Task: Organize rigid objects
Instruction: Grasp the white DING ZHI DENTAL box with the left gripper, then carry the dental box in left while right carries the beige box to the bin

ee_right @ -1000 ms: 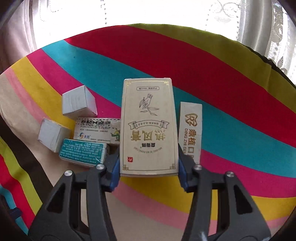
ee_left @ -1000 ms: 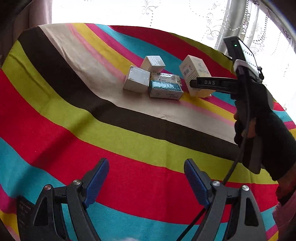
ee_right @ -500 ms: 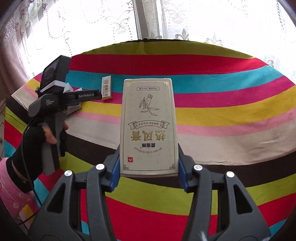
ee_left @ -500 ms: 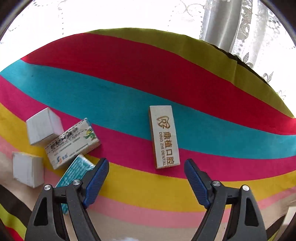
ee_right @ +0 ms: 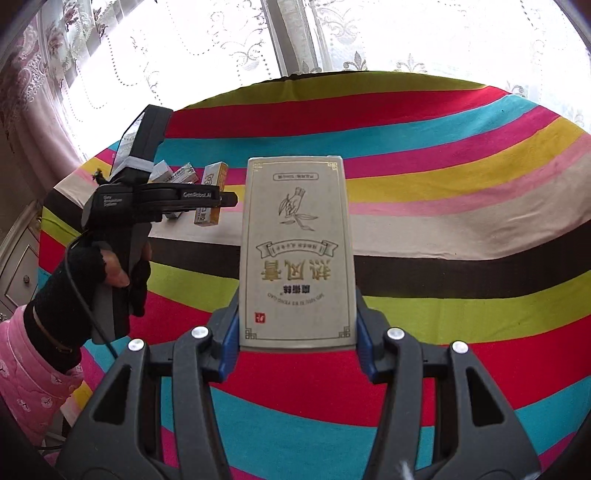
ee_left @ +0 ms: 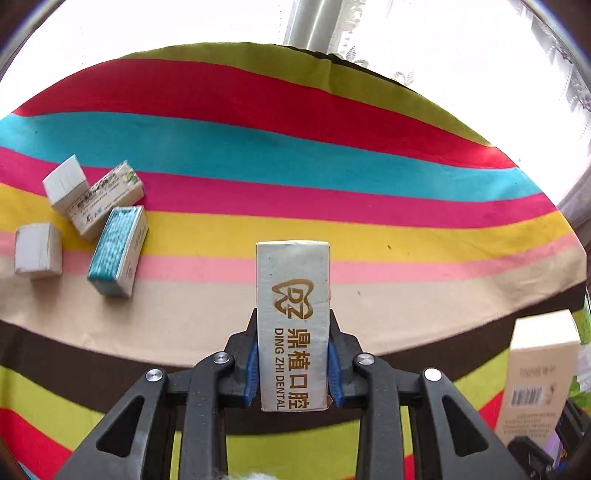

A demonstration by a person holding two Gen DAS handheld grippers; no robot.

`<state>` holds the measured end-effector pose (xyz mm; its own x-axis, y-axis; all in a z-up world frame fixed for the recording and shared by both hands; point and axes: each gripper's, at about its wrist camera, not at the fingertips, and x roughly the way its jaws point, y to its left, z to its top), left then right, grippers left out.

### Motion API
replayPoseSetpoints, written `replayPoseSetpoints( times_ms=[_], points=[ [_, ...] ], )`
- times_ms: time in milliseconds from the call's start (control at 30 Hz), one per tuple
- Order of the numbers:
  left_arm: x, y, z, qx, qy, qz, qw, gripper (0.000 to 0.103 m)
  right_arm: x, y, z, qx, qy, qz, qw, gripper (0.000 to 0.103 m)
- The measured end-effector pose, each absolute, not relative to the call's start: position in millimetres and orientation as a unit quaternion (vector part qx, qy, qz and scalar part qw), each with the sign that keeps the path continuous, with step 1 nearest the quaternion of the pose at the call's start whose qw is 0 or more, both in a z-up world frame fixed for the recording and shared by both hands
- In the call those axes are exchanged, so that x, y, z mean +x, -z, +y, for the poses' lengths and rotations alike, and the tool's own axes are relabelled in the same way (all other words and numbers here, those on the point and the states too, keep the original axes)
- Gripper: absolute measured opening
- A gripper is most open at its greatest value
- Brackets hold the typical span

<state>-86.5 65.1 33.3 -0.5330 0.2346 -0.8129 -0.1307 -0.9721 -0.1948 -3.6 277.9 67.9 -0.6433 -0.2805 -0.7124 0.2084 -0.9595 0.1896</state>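
My left gripper [ee_left: 293, 363] is shut on a long white dental box [ee_left: 292, 321] with gold print, held above the striped cloth. My right gripper [ee_right: 297, 338] is shut on a large cream box [ee_right: 297, 251] with gold characters, held above the table. The cream box also shows at the right edge of the left wrist view [ee_left: 539, 373]. In the right wrist view the left gripper [ee_right: 218, 199] holds the dental box [ee_right: 211, 192] at the left. On the cloth at the left lie two white cubes [ee_left: 65, 181] [ee_left: 37, 249], a white printed box [ee_left: 105, 197] and a teal box [ee_left: 118, 251].
The table is covered by a striped cloth [ee_left: 332, 192] in many colours. Lace curtains and a bright window [ee_right: 332, 33] stand behind the table's far edge. A cabinet [ee_right: 18, 258] stands at the left, beside the table.
My left gripper has closed on the dental box and lifted it off the cloth. My right gripper still holds the cream box, now pulled back from the group of boxes.
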Motion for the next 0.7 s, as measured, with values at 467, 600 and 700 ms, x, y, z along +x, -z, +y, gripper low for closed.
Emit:
replayPoseSetpoints(
  times_ms=[467,600,700],
  points=[
    [70.1,-38.5,61.9,-0.477,-0.866,-0.02,0.147,0.031,74.6,-61.8,249.2,0.434,0.894,0.001,0.114,0.055],
    [82.5,-43.7,47.8,-0.468,-0.87,-0.017,0.153,0.031,90.1,-66.7,247.8,0.432,0.895,0.005,0.111,0.055],
    [94.3,-50.3,50.0,-0.462,-0.873,-0.01,0.157,0.031,101.3,-72.3,248.2,0.428,0.897,0.007,0.11,0.055]
  ],
)
